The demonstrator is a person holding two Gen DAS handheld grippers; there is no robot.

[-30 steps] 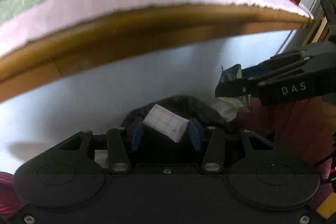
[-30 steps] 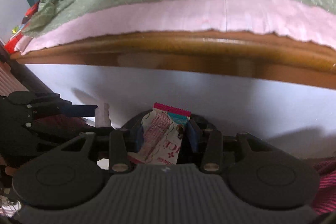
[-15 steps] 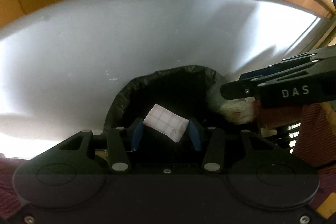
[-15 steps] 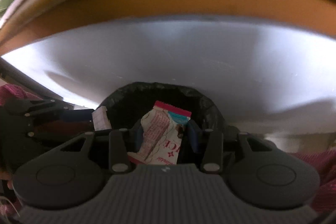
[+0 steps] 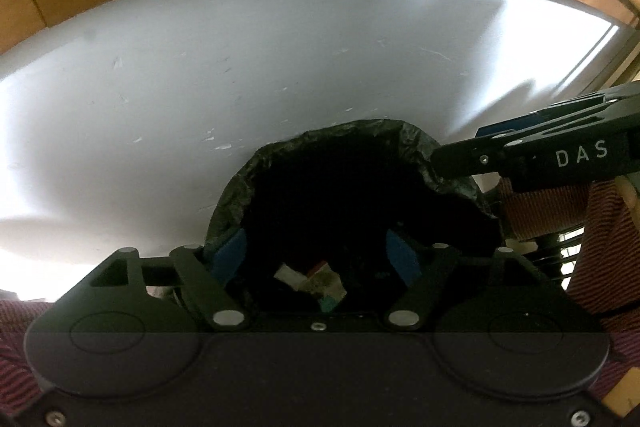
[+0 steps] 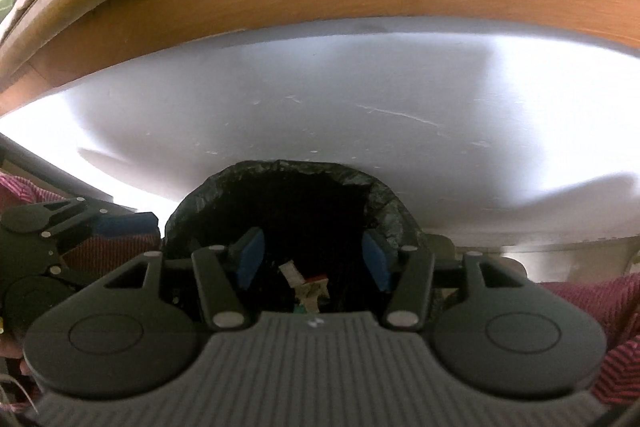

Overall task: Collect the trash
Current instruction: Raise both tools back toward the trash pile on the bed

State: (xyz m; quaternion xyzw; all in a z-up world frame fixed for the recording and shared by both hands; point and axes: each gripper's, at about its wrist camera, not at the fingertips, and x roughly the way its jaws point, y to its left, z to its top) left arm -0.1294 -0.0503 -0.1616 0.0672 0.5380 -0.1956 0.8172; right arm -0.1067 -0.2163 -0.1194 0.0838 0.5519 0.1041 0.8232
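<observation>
Directly below my two grippers gapes the bin (image 5: 360, 187), so I hold both over its mouth, where anything let go falls straight inside. My left gripper (image 5: 316, 251) and right gripper (image 6: 310, 259) are both opening, jaws well apart with nothing between the pads. Deeper down, the trash (image 5: 316, 281) lies loose at the bin's bottom, against the wall (image 5: 280, 59) beyond.

Crumpled wrappers (image 5: 310, 281), inside black-lined bin (image 5: 320, 143)
</observation>
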